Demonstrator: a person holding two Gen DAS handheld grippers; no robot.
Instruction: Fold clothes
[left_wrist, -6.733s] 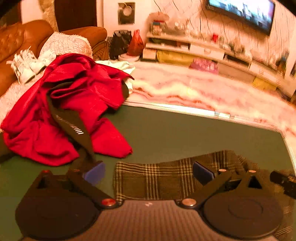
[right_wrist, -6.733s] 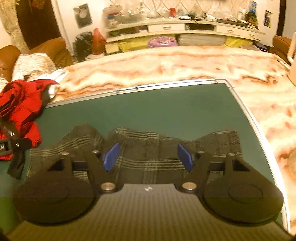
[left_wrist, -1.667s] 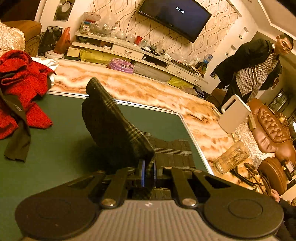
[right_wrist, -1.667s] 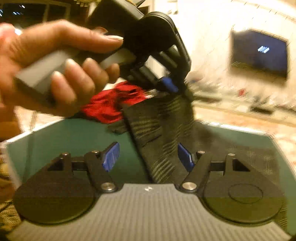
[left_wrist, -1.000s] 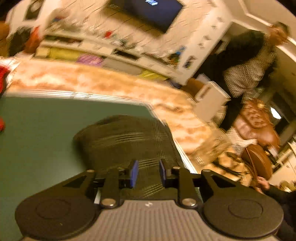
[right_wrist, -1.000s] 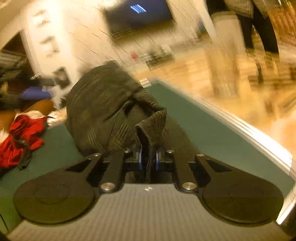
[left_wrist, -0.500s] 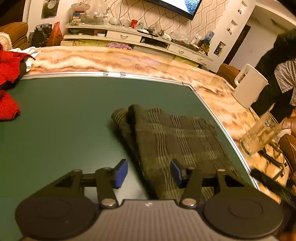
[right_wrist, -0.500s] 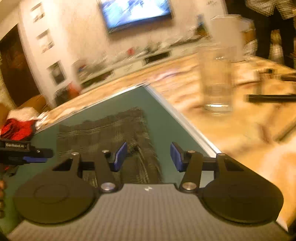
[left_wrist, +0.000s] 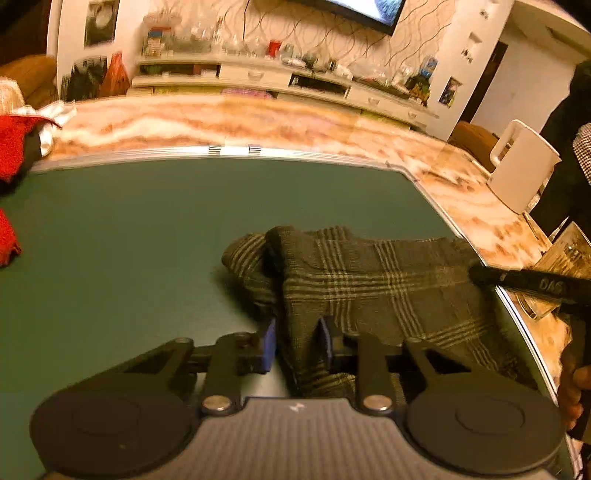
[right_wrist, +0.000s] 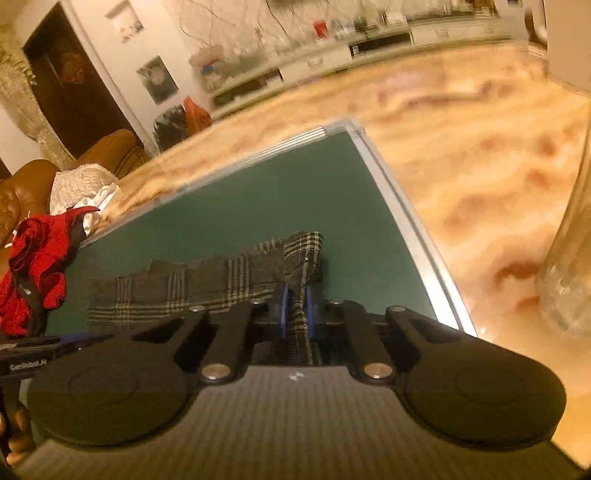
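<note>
A dark green plaid garment (left_wrist: 369, 284) lies folded on the green mat (left_wrist: 147, 236) near its right edge. My left gripper (left_wrist: 297, 343) is shut on the near left edge of the plaid garment. My right gripper (right_wrist: 295, 310) is shut on the garment's right end (right_wrist: 301, 258), which bunches up between the blue pads. The rest of the plaid garment (right_wrist: 177, 291) spreads flat to the left in the right wrist view. The right gripper's black body (left_wrist: 532, 282) shows at the right of the left wrist view.
A red garment (right_wrist: 35, 273) lies heaped at the mat's left edge (left_wrist: 9, 147). A glass mug (right_wrist: 569, 258) and a white jug (left_wrist: 524, 166) stand on the marble table right of the mat. A brown sofa (right_wrist: 22, 192) is at far left.
Half a second ago both grippers were open above the flat plaid garment. Both have since moved down and closed on its near edge, left and right.
</note>
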